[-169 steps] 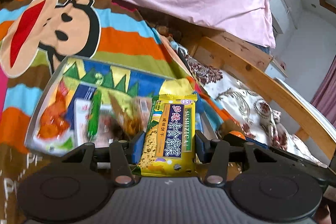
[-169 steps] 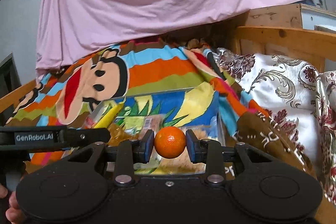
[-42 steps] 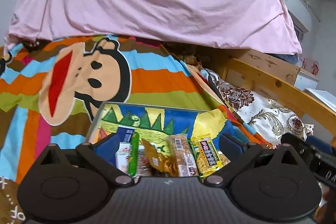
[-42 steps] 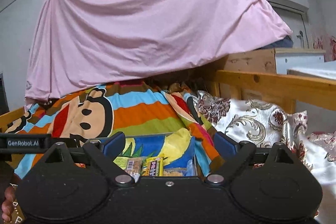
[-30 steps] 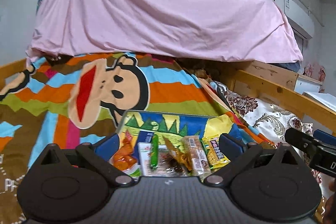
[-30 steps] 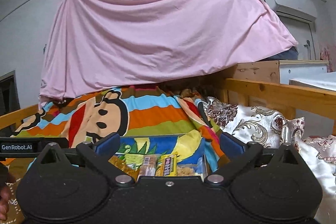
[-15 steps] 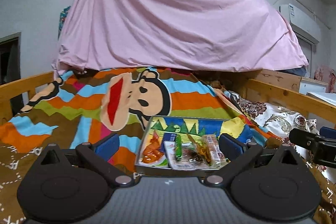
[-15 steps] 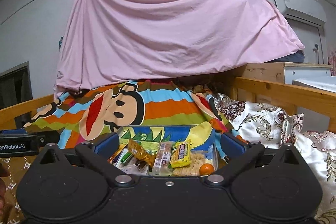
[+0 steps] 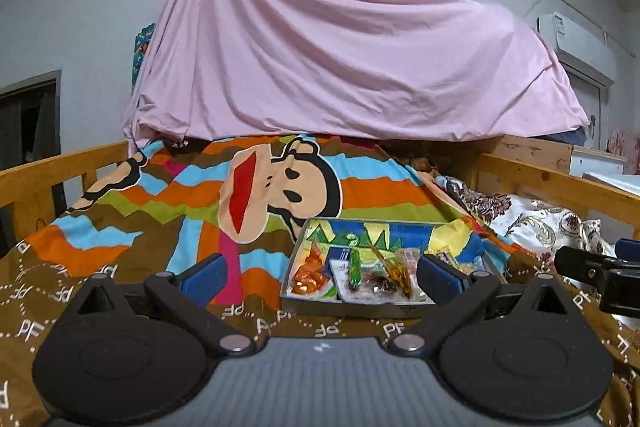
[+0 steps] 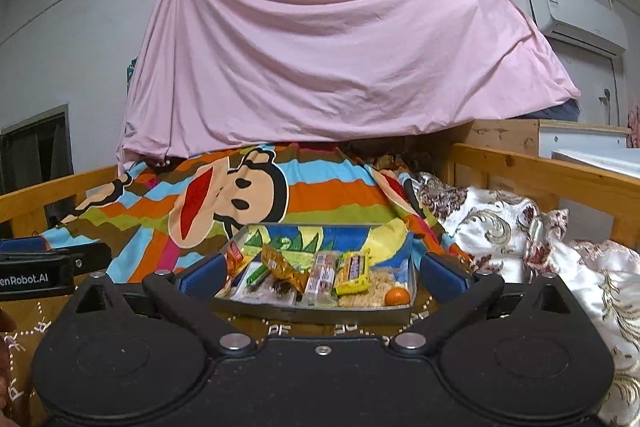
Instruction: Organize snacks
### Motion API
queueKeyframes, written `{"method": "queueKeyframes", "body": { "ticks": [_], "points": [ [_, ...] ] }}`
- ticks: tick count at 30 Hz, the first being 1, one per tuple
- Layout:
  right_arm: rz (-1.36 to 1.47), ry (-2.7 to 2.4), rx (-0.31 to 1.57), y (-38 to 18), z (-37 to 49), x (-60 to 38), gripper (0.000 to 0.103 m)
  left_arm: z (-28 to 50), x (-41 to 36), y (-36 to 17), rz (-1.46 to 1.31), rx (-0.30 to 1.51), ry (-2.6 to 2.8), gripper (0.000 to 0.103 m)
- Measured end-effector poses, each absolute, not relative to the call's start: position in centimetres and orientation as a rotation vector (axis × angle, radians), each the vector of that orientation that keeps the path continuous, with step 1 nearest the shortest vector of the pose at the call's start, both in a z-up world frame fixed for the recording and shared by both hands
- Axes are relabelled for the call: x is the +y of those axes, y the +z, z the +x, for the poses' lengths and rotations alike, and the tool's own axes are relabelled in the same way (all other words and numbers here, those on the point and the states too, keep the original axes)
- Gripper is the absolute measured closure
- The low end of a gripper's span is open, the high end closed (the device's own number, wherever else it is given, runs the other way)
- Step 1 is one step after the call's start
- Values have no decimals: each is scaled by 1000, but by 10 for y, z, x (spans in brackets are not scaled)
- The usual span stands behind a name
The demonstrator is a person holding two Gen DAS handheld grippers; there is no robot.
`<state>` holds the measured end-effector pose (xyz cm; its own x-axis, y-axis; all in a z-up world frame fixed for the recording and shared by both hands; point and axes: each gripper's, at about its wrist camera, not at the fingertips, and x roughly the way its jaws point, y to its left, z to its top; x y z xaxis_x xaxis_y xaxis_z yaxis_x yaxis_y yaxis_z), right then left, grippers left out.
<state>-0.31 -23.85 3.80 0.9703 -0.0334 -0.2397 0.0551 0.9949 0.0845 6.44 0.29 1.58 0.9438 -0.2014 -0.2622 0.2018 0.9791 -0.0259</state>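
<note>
A shallow metal tray with a cartoon print lies on the striped monkey blanket. It holds several snack packets: a yellow biscuit pack, a clear bar pack, a green stick and a small orange at its right front corner. The tray also shows in the left wrist view. My right gripper is open and empty, held back from the tray's front. My left gripper is open and empty, back and left of the tray.
Wooden bed rails run along the left and right. A pink sheet hangs behind. A white floral quilt lies at the right. The other gripper's body shows at the left edge of the right wrist view.
Both grippers let go of the yellow pack and the orange, which now lie in the tray. Both have since pulled back from the tray, open, over the last second.
</note>
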Motion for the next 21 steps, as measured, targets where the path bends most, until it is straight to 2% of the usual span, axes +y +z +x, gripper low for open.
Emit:
{"method": "queueKeyframes", "body": {
  "ticks": [21],
  "points": [
    [91,-84,314,27,-39,-235,1,24,19,-4,1,336,-163,0]
  ]
}}
